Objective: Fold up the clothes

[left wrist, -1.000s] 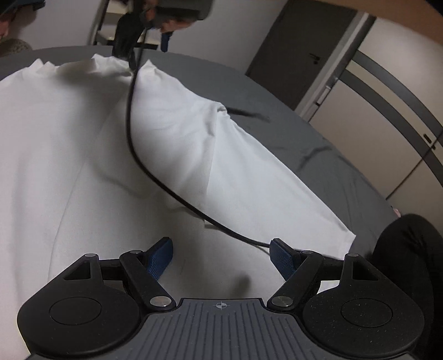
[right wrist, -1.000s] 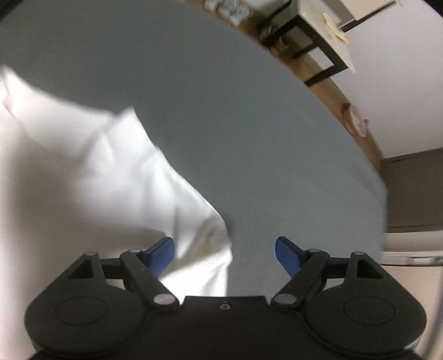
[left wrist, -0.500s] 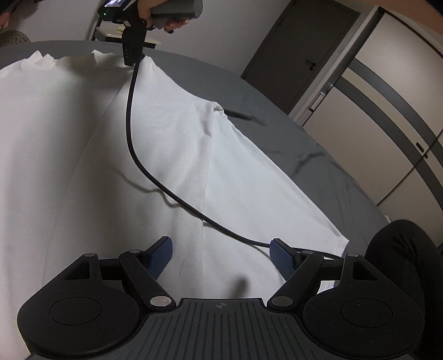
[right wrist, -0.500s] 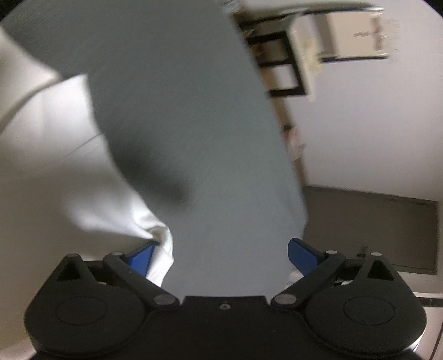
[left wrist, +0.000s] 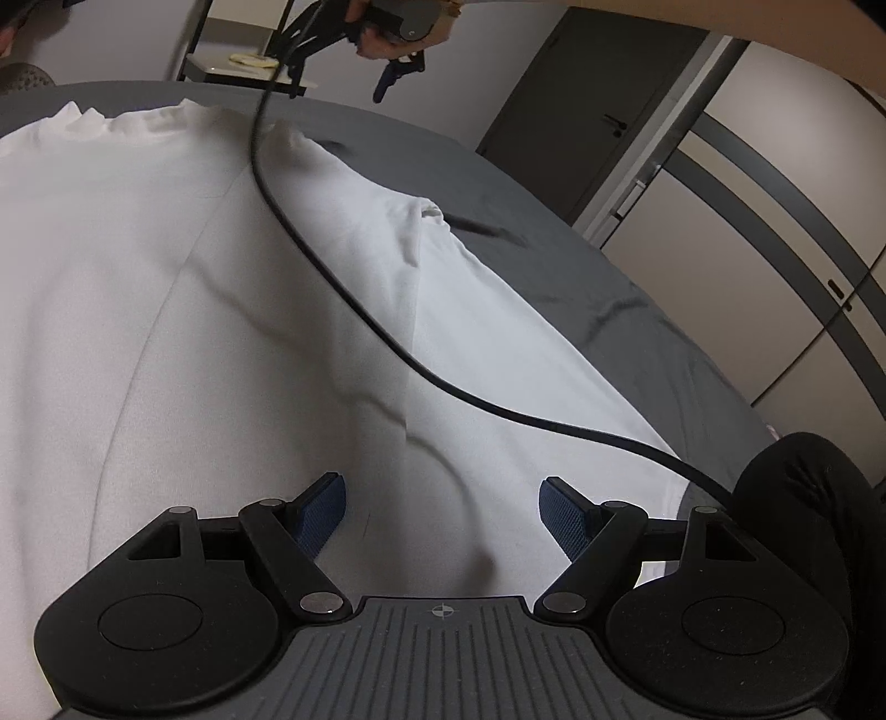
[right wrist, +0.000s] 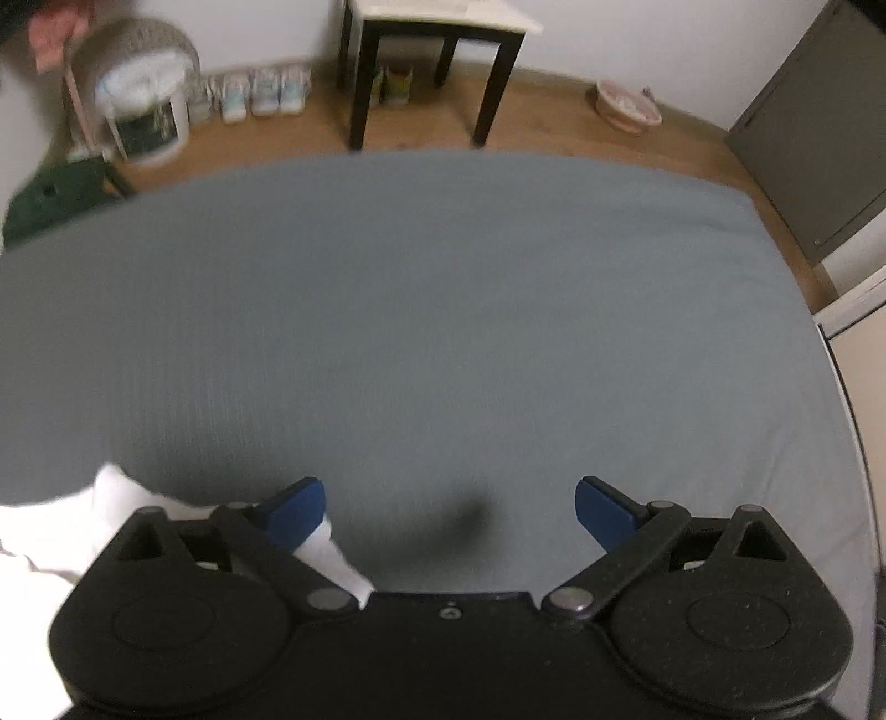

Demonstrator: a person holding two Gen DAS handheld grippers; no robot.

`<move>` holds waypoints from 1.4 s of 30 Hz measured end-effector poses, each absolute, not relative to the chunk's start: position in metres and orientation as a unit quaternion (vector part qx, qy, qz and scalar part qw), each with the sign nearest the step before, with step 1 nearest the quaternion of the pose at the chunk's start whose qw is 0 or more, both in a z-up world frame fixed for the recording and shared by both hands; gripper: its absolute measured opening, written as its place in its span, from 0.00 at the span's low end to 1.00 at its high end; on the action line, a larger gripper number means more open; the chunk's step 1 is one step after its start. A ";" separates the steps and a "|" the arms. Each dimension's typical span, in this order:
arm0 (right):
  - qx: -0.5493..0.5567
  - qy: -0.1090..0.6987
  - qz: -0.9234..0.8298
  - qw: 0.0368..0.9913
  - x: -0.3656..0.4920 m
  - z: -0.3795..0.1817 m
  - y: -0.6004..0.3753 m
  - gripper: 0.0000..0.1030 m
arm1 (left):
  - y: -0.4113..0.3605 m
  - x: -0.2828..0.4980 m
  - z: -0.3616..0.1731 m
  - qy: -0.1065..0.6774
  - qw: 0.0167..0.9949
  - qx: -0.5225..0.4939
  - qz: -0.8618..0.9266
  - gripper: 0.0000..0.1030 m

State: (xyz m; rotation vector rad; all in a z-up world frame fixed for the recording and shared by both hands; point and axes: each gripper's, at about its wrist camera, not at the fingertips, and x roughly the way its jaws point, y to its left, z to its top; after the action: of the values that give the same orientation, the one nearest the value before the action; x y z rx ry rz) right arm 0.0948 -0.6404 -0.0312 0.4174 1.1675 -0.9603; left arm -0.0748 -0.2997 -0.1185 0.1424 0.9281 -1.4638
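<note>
A white shirt of soft matt cloth is lying creased on a bed covered in grey, finely ribbed fabric. A smooth black rubbery cable is trailing across it. The left hand-held gripper is showing matt black plastic, blue textured pads and shiny metal rivets.

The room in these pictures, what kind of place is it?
Most likely a bedroom at home: a bed with a grey sheet, tall wardrobe doors, and a small side table on a wooden floor.
</note>
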 end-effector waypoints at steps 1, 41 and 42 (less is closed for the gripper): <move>0.191 0.523 -0.414 0.720 0.088 -0.031 -0.639 0.94 | -0.300 -0.075 -0.118 0.407 0.645 0.064 -0.643 0.75; 0.439 0.208 0.001 0.874 -0.230 -0.059 -0.404 0.80 | -0.073 0.002 -0.005 0.369 0.826 -0.115 -0.409 1.00; 0.431 0.201 0.010 0.880 -0.230 -0.058 -0.401 0.80 | -0.063 0.000 -0.004 0.381 0.811 -0.115 -0.428 1.00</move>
State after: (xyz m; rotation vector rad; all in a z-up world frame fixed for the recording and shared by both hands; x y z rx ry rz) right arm -0.2298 -0.4014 -0.0580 0.8978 0.4183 0.0209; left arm 0.0004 -0.0629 -0.0044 -0.2463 0.8149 -0.9141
